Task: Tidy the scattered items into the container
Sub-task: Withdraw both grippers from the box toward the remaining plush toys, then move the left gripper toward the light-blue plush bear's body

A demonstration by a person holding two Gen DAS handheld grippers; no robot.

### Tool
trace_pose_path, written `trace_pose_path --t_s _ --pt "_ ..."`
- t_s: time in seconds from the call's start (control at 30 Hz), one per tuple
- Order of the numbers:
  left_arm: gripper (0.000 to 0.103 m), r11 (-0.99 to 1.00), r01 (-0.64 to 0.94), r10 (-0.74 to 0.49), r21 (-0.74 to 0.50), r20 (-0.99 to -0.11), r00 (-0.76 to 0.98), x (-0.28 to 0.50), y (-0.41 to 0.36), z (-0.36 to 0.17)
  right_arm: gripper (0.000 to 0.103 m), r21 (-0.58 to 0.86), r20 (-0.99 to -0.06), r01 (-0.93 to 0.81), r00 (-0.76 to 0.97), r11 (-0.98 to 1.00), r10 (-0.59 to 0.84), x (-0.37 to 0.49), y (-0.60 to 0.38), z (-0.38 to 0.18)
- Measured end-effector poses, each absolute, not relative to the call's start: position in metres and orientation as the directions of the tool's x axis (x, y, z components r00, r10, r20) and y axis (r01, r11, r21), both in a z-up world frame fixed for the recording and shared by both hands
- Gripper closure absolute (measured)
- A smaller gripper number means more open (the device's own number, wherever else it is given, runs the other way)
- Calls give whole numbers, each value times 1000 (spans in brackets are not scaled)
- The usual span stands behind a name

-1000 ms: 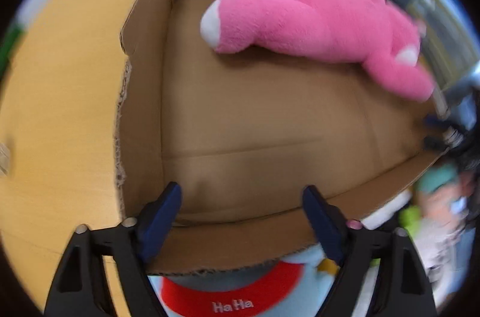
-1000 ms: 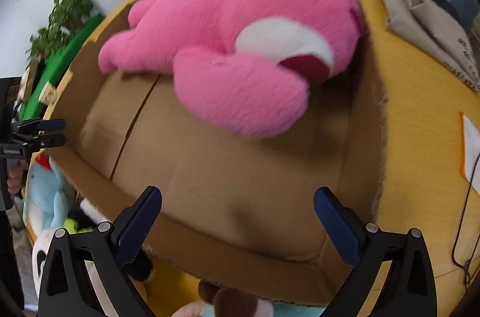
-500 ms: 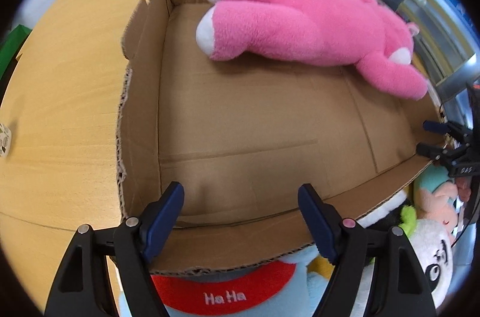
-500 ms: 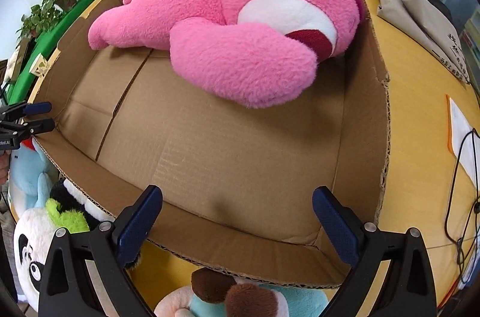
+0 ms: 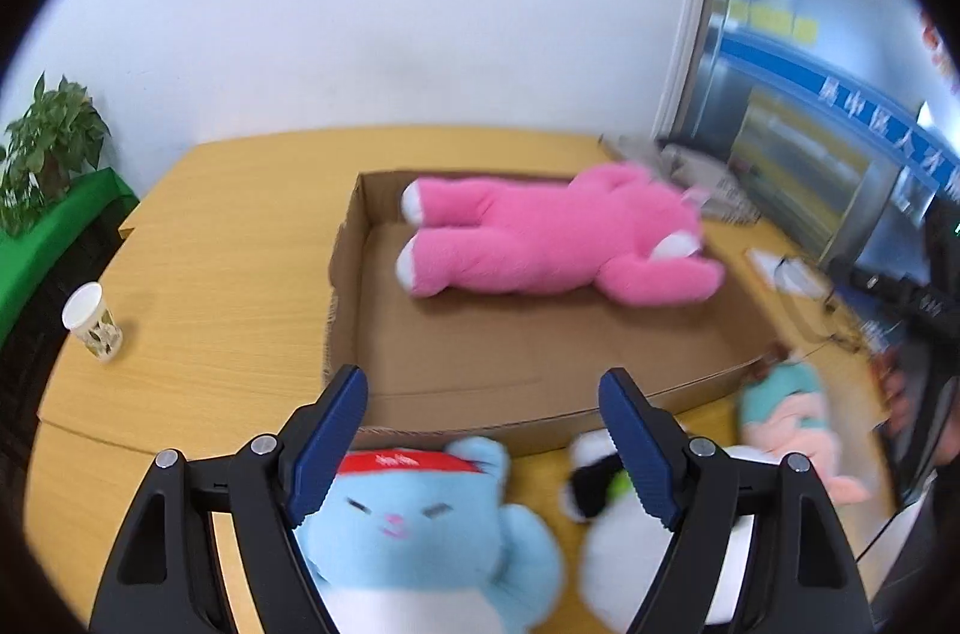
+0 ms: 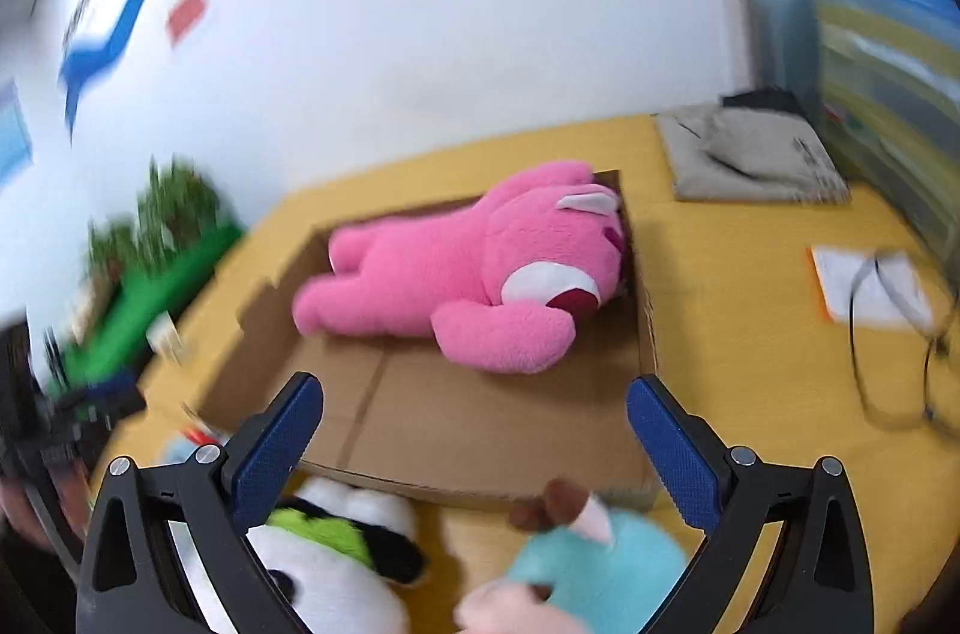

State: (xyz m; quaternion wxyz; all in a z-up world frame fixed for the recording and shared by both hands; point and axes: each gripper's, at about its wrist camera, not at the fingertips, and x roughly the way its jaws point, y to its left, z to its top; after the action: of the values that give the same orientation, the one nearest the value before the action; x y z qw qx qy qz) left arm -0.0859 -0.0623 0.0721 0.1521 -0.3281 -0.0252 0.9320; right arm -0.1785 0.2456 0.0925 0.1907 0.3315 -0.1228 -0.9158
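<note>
Both hand-held grippers, left [image 5: 483,442] and right [image 6: 474,445], are gaping wide and empty, hovering over near-side plushies since only the pink bear [image 5: 558,238] is lying in the cardboard box [image 5: 540,352].

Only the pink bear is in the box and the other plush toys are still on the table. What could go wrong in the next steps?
1. The pink bear fills the far side of the cardboard box, so later toys may pile up and spill over its low walls.
2. The blue cat plush and panda plush lie close together, so the open left tool might catch both.
3. The paper cup may get knocked over.
</note>
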Motion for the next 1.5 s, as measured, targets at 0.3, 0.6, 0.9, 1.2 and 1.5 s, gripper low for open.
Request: trace_pose_path --t_s 0.3,0.6,0.9,1.2,1.5 --pt "23 -977 -129 201 -170 -528 -825 -45 -52 79 0 508 -482 186 -748 -841 -456 -119 292 83" --pt "23 -970 -152 235 -188 -585 -776 -42 -41 59 0 365 -567 193 -729 -911 -382 -98 288 77" --pt "23 -963 -168 263 -209 -615 -744 -42 -41 42 0 334 -602 198 -708 -921 -370 -89 280 60" --pt "23 -963 -170 266 -210 -634 -726 -44 -39 33 0 306 -635 219 -678 -926 -371 -85 272 48" --pt "23 -961 -188 274 -202 -638 -719 -46 -33 29 0 269 -653 206 -679 -941 -335 -85 267 44"
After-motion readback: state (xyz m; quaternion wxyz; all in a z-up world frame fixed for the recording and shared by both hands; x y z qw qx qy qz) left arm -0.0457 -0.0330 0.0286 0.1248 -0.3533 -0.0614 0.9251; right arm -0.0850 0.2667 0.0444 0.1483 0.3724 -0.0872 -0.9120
